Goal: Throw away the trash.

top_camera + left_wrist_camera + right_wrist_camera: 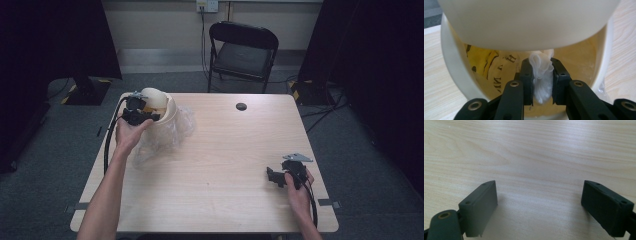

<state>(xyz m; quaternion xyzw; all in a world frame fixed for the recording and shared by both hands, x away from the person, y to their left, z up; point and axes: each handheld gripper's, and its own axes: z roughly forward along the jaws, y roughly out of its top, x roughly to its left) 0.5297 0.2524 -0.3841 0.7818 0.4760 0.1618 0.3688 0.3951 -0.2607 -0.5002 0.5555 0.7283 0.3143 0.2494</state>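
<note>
The left gripper [541, 82] is inside the cream tub [162, 107] at the table's [220, 165] far left, jaws pinched on a bunched white plastic bag [541, 75] that runs up betw. them, w/ the tub's lid [529, 22] hanging just above. The right gripper [539, 207] sits wide open w/ nothing in it, low over bare wood near the right edge, well apart from the tub, so the left hand [129, 134] is much nearer. Yellow paper [491, 67] inside shows black letters, maybe "H" and "N", can't read more.
</note>
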